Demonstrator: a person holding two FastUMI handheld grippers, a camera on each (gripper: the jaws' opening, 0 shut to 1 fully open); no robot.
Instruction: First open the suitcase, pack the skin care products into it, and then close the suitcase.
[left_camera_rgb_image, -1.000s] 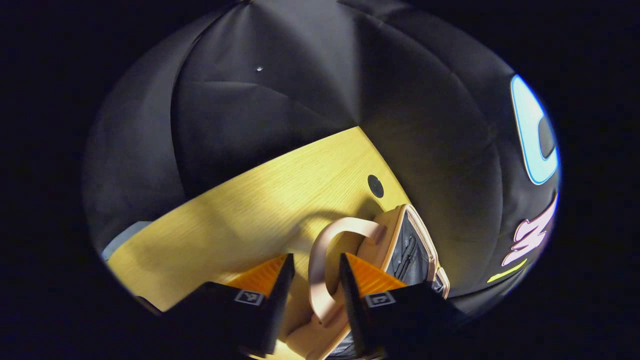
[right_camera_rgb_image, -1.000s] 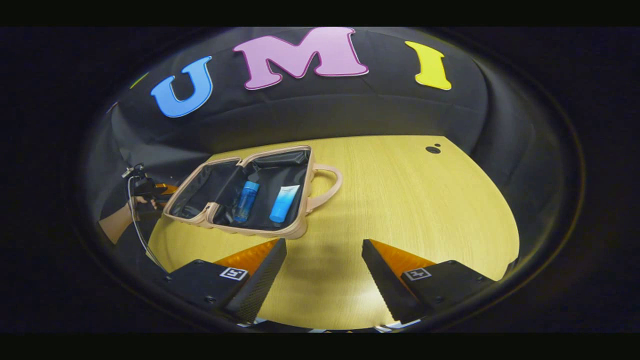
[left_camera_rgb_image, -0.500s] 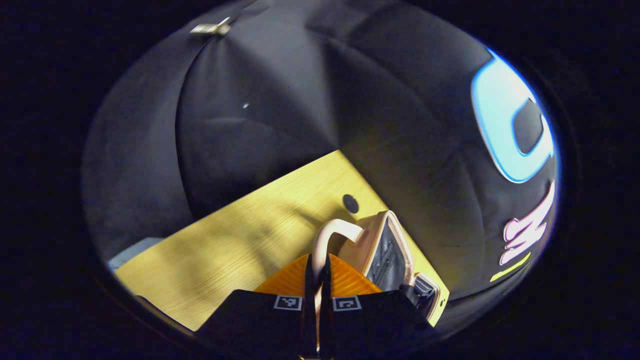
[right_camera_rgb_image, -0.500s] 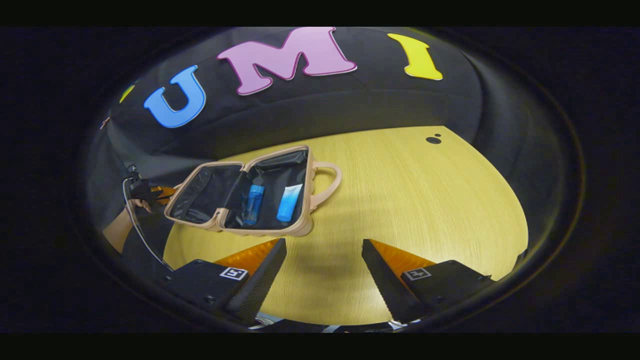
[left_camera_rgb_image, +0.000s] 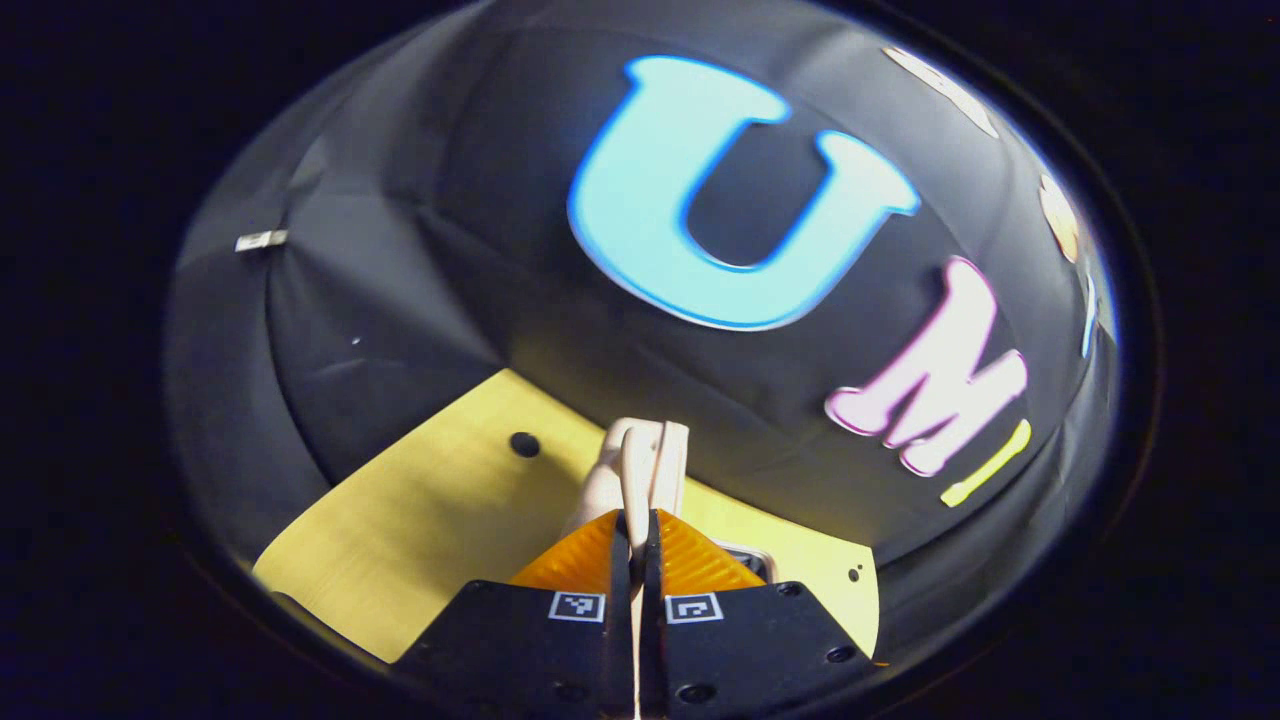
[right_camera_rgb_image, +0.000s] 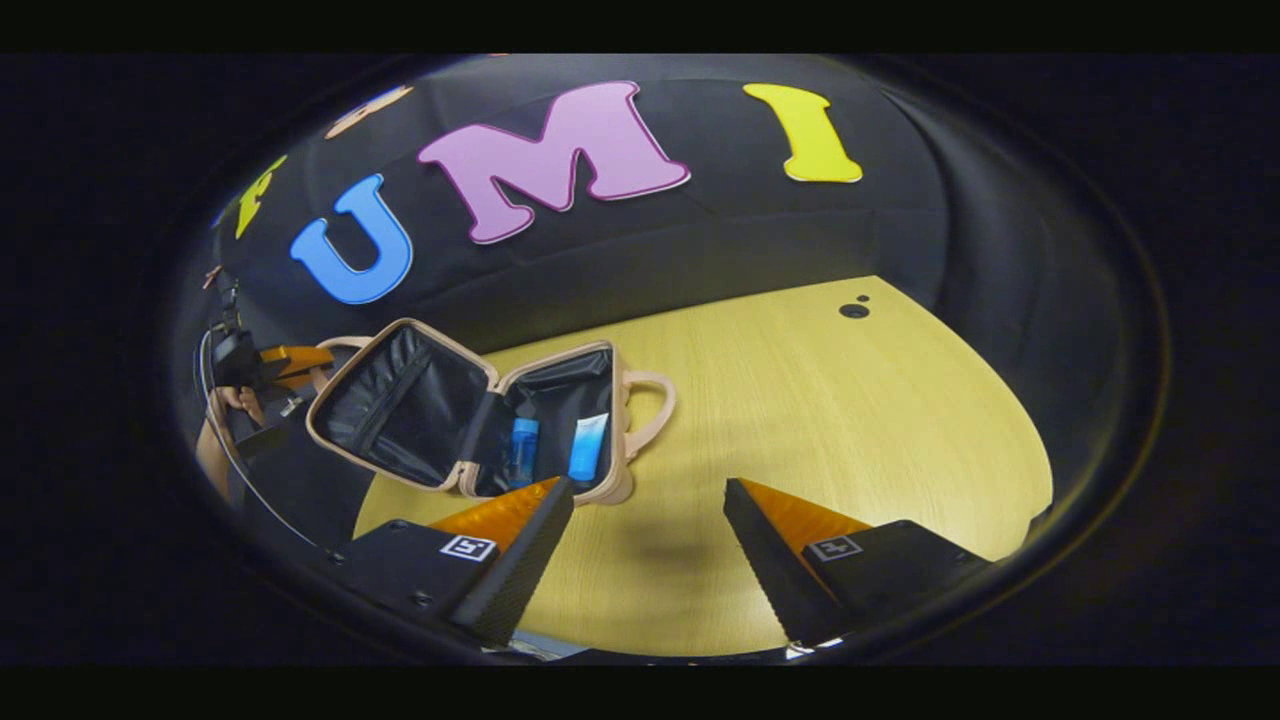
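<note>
The left gripper (left_camera_rgb_image: 632, 545) is clenching the pink handle (left_camera_rgb_image: 640, 470) of the suitcase lid, its two orange fingers (left_camera_rgb_image: 580, 555) pressed together on the strap, which is sticking up between them toward the booth wall. In the right gripper view the suitcase (right_camera_rgb_image: 470, 415) is sitting on the yellow desk (right_camera_rgb_image: 820, 420) near its left side, with the lid half (right_camera_rgb_image: 395, 410) tilting up off the desk at an angle while the base half is lying flat. Inside the base, against the black lining, a blue bottle (right_camera_rgb_image: 521, 452) and a lighter blue tube (right_camera_rgb_image: 587, 448) are lying side by side, close but apart. A second pink handle (right_camera_rgb_image: 650, 405) is projecting from the base toward the middle of the desk. At the far left of that view the left gripper (right_camera_rgb_image: 290, 360) is gripping the raised lid's edge, with a hand (right_camera_rgb_image: 235, 405) behind it. The right gripper (right_camera_rgb_image: 648, 540) is hanging released above bare desk just in front of the suitcase, its fingers spread wide and touching nothing. A small dark hole (right_camera_rgb_image: 853, 310) is showing near the desk's far edge.
</note>
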